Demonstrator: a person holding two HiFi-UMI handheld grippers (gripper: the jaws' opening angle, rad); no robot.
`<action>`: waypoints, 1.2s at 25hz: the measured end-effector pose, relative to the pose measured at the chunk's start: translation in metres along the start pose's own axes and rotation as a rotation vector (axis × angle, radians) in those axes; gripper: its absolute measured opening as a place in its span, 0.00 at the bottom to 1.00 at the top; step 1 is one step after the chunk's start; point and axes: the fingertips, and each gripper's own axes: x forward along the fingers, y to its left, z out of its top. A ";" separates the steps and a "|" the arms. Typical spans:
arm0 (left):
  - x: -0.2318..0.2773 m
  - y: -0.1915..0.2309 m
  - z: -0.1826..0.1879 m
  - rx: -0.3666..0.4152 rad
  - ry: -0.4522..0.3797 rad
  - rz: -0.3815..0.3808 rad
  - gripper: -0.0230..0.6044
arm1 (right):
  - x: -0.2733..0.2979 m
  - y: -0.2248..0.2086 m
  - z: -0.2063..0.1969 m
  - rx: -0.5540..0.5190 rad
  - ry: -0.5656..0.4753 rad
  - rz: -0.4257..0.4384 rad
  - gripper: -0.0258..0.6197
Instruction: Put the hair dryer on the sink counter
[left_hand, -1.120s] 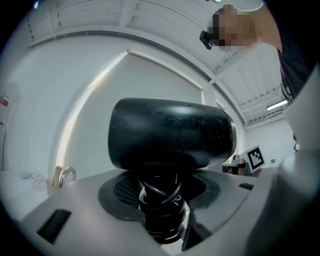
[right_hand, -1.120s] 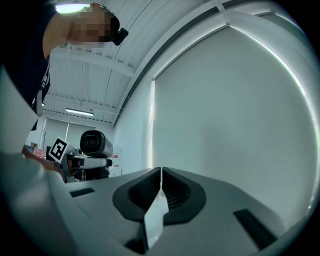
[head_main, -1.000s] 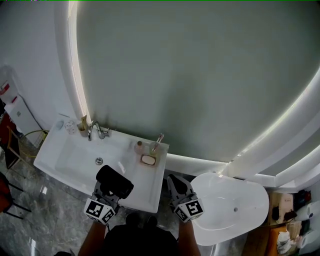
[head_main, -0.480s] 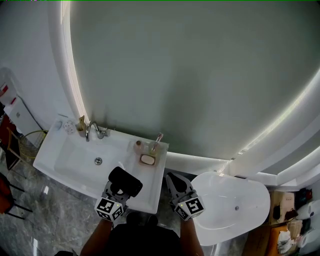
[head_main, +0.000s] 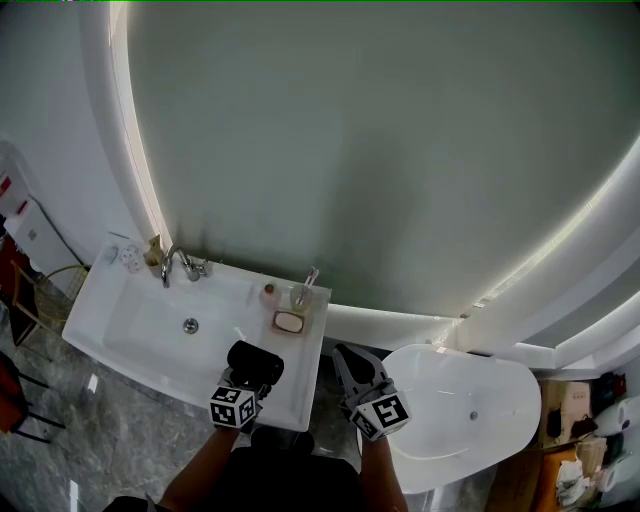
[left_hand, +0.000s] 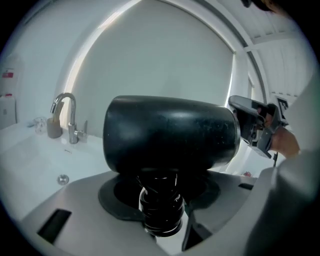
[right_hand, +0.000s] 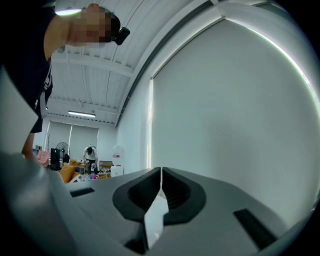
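The black hair dryer (head_main: 255, 362) hangs over the front right part of the white sink counter (head_main: 300, 385); whether it touches the counter I cannot tell. My left gripper (head_main: 250, 380) is shut on its handle. In the left gripper view the handle (left_hand: 160, 212) stands upright between the jaws of the left gripper (left_hand: 159, 192), and the barrel (left_hand: 170, 132) lies crosswise above them. My right gripper (head_main: 350, 362) hovers right of the counter, shut on nothing. Its closed jaws (right_hand: 161, 172) point at a plain grey wall.
A chrome faucet (head_main: 172, 262) stands at the basin's back left, with the drain (head_main: 190, 325) in the basin. A soap dish (head_main: 289, 321) and a toothbrush cup (head_main: 300, 293) occupy the counter's back right. A white bathtub (head_main: 470, 410) lies to the right.
My left gripper has carried the hair dryer to the right along the counter's front, and the barrel has turned more end-on to the head view. The right gripper has barely moved.
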 end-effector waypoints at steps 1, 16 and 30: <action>0.006 0.004 -0.006 -0.027 0.024 0.016 0.39 | 0.000 -0.002 -0.001 0.001 -0.001 0.000 0.09; 0.070 0.021 -0.070 -0.059 0.356 0.108 0.39 | -0.016 -0.036 -0.008 0.042 -0.007 -0.070 0.09; 0.122 0.032 -0.109 -0.084 0.600 0.147 0.39 | -0.022 -0.043 -0.010 0.042 -0.005 -0.096 0.09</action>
